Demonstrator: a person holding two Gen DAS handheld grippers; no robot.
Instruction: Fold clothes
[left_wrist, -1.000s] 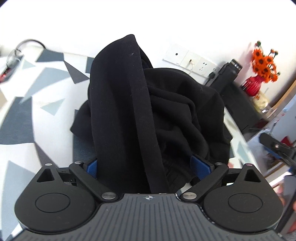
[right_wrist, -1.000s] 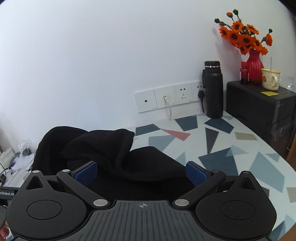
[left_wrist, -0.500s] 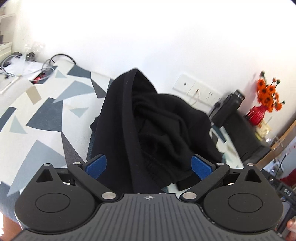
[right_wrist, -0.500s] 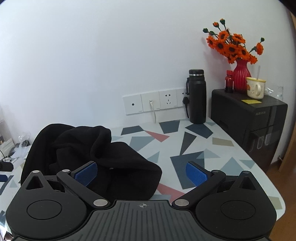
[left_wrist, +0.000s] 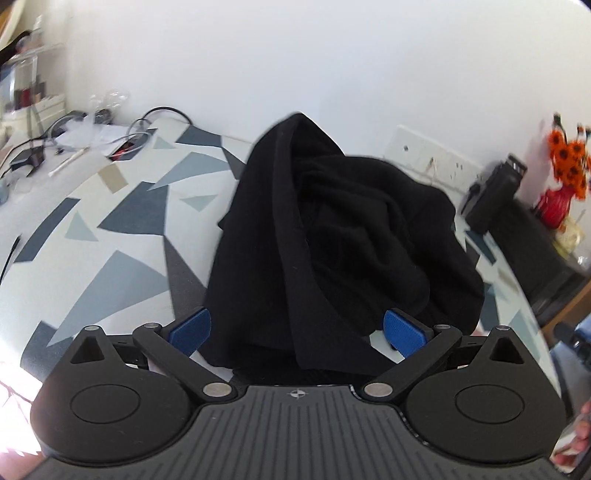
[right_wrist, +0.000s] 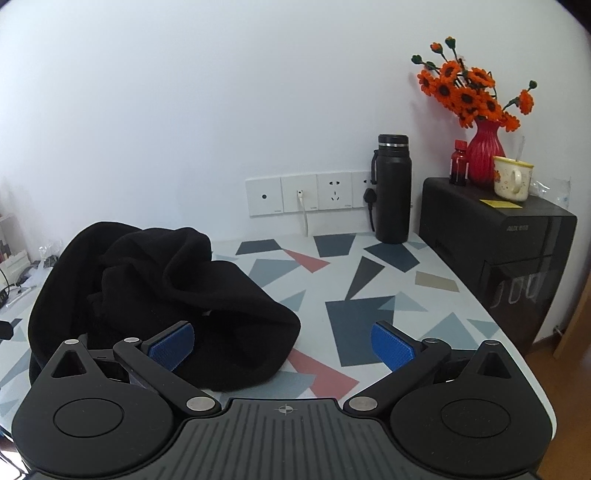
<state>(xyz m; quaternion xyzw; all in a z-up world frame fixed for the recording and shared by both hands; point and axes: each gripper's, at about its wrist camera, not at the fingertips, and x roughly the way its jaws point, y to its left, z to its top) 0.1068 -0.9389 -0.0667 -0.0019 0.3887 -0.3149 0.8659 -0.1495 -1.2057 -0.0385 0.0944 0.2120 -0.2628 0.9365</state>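
**A:** Black fleece garment (left_wrist: 332, 243), soft and thick, lies in a rumpled heap on the white tabletop with grey, blue and red angular shapes (right_wrist: 369, 295). Where does it sit against the tongs?

**B:** Straight ahead of the left gripper (left_wrist: 295, 328), its near hem reaching in between the two blue-padded fingers (left_wrist: 190, 328). For the right gripper (right_wrist: 282, 343) the heap lies ahead and off to the left, partly behind its left finger; bare table fills the gap between the pads.

**A:** And the tongs themselves?

**B:** Both stand wide apart. Neither pinches cloth, as far as I can see. The left one's fingers flank the hem without closing on it.

**A:** How far along is the folding, then?

**B:** I judge it far from done. One long banded edge (left_wrist: 291, 236) runs up the middle of the mound, the rest bunches in loose rolls, and no flat layer or squared edge shows. Spreading, smoothing and folding all remain.

**A:** Anything nearby to mind?

**B:** A black cylindrical flask (right_wrist: 392, 188) stands far ahead of the right gripper by the wall sockets, well apart from the cloth.
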